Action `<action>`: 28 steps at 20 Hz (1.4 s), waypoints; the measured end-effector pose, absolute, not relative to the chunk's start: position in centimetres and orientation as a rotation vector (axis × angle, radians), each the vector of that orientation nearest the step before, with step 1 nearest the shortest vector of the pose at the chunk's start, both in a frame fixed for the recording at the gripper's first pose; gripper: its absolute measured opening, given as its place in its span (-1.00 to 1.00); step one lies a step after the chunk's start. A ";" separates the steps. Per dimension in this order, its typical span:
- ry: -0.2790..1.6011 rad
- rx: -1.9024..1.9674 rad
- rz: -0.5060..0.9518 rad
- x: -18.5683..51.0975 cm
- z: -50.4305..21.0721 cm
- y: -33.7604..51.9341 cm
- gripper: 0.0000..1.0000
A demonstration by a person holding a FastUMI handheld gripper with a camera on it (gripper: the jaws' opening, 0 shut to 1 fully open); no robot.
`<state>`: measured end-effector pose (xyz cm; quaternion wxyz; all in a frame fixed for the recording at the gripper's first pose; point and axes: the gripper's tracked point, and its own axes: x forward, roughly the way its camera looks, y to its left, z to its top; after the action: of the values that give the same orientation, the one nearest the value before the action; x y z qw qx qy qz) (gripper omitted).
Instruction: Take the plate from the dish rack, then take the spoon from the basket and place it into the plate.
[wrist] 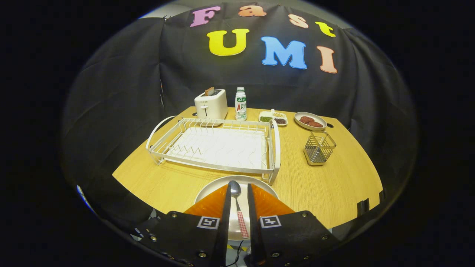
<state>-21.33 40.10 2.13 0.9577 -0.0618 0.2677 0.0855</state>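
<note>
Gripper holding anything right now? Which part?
Cannot tell: the spoon lies between the gripper fingers over the plate; contact with its handle is unclear.

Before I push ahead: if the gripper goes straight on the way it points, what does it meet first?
Probably the spoon lying between the fingers on the plate; the gripper looks slightly open around it. Beyond that, the dish rack's near rail, though depth is unclear.

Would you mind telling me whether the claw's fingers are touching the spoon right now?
Apart. The gripper view shows the spoon lying on the plate between the claw fingers, with a visible gap on either side.
</note>
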 end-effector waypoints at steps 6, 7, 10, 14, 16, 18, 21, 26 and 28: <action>0.518 -0.121 0.152 -20.7 3.2 39.5 -0.49; 0.512 -0.122 0.148 -20.6 3.3 39.3 -0.49; 0.480 -0.123 0.128 -19.9 4.8 38.6 -0.49; 0.369 -0.133 0.080 -18.3 9.6 37.0 -0.49; 0.292 -0.139 0.051 -17.3 12.7 36.2 -0.50; 0.206 -0.143 0.021 -16.7 16.1 35.3 -0.50; 0.080 -0.138 0.012 -15.9 20.8 34.8 -0.50; -0.027 -0.070 0.006 -15.6 25.0 33.8 0.60; -0.084 -0.027 0.036 -15.5 26.5 33.6 0.71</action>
<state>-15.47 33.62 26.45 0.9989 -0.0137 -0.0420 0.0179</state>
